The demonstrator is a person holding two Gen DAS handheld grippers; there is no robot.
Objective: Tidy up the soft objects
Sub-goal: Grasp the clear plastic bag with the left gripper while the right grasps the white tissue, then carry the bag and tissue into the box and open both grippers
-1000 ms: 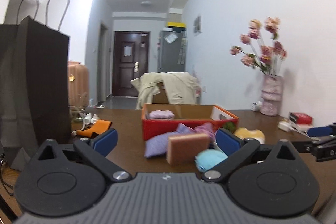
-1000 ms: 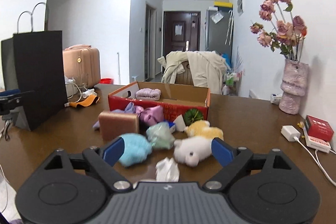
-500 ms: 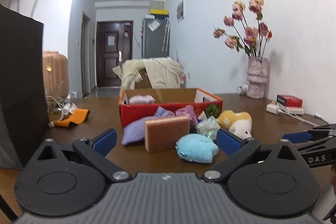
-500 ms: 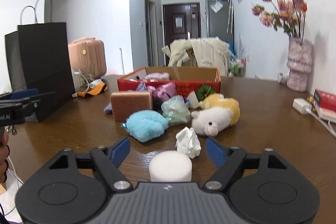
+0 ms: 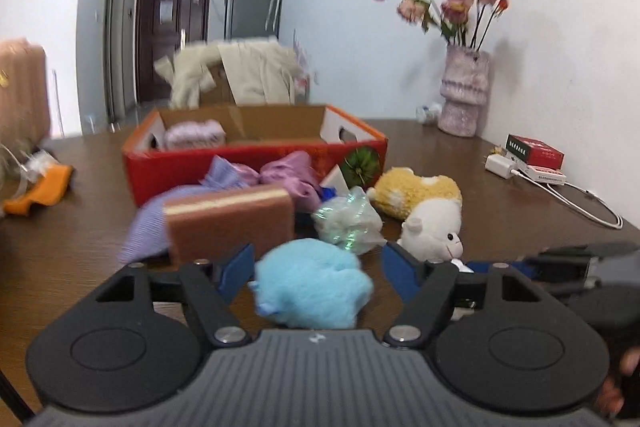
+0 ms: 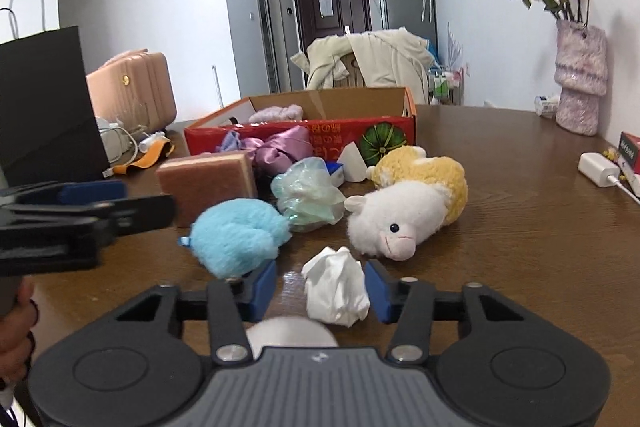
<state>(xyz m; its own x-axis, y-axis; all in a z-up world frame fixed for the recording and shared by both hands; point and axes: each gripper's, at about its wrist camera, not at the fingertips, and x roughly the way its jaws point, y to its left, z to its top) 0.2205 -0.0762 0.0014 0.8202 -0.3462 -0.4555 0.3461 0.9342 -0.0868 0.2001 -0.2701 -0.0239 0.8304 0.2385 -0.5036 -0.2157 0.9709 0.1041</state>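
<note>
Brown sponge (image 5: 230, 223) just behind blue pompom (image 5: 312, 283), seemingly touching.

both grippers closing, pointing slightly downward
left gripper (image 5: 318, 269) and right gripper (image 6: 320, 285) are narrowing, pads not yet pressing anything.

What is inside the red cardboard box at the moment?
Inside the red cardboard box, one folded pale pink cloth lies near its left end. The front wall hides the box floor, so anything lying low there cannot be seen.
</note>
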